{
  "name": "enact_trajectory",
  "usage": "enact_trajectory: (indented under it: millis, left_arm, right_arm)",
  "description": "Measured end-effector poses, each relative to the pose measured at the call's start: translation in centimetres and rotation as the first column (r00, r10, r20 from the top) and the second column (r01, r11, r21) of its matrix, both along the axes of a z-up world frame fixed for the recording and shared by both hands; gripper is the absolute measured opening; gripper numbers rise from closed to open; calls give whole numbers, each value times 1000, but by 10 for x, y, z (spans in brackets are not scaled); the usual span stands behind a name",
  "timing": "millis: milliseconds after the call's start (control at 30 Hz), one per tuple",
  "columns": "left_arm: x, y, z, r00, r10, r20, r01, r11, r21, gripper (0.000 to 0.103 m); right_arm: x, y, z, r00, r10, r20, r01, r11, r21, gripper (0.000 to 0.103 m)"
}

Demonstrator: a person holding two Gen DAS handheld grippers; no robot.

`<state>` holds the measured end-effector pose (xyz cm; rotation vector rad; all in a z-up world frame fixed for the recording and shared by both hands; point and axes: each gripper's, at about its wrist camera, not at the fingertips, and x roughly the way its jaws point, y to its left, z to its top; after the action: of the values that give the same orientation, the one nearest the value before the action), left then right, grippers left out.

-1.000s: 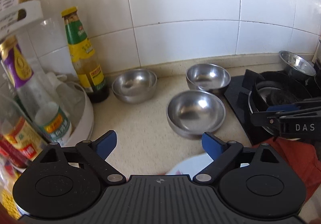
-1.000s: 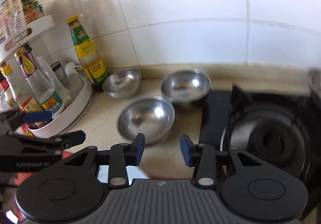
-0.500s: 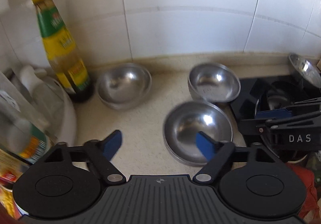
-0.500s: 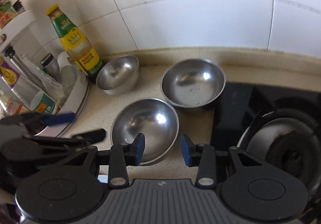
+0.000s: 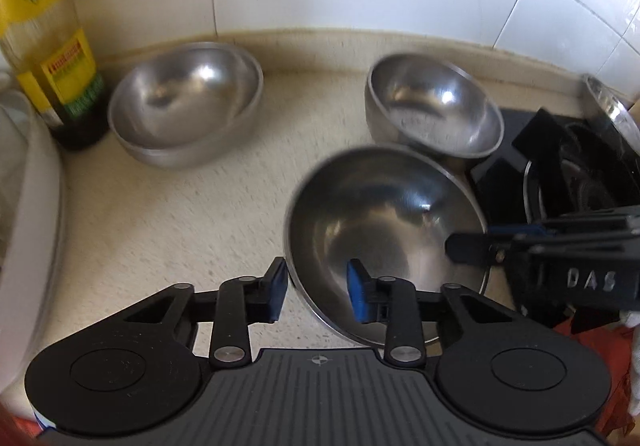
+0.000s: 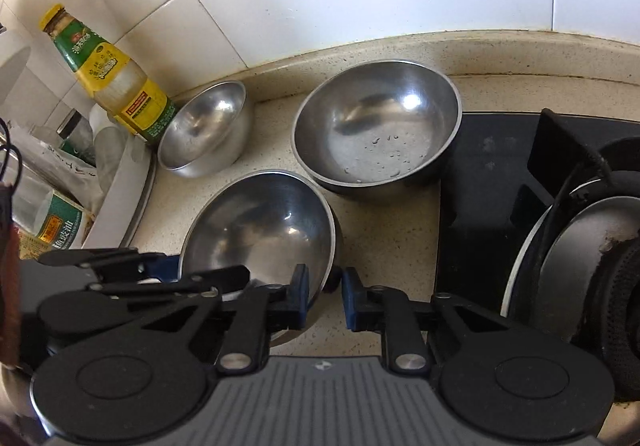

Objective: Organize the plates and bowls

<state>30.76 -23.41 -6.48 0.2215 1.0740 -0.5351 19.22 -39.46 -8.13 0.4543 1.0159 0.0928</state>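
Left wrist view: the left gripper (image 5: 316,294) has just been closing and now straddles the near rim of the near bowl (image 5: 384,218), one pad inside, one outside, clamped on it. Opposite, the right gripper (image 6: 325,296) has just been closing too and pinches the same bowl's rim (image 6: 260,230). Beyond stand the far bowl (image 6: 376,126) and a nested pair (image 5: 184,102) by the oil bottle (image 5: 48,58). Slick curved steel may slip out if the two hands lift unevenly
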Motion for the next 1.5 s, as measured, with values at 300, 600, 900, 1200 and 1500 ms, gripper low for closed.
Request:
enact_trajectory:
  millis: [300, 600, 900, 1200, 1500]
  left_arm:
    - [-15, 22, 10, 1000, 9, 16, -8, 999, -40, 38]
    - [-27, 51, 28, 995, 80, 60, -78, 996, -37, 42]
    - [-28, 64, 17, 994, 105, 23, -104, 994, -30, 42]
    - [-38, 71, 34, 981, 131, 142, -134, 991, 6, 66]
    - [-76, 70, 74, 947, 148, 286, -164, 986, 32, 79]
  right_arm:
    - [-6, 17, 7, 999, 35, 10, -36, 999, 15, 21]
    - [1, 51, 11, 993, 117, 24, -118, 993, 18, 21]
    - [1, 51, 5, 992, 125, 9, -125, 992, 19, 23]
    - [-11, 45, 19, 994, 94, 56, -93, 996, -8, 23]
    - [-38, 58, 60, 977, 140, 161, -132, 989, -60, 24]
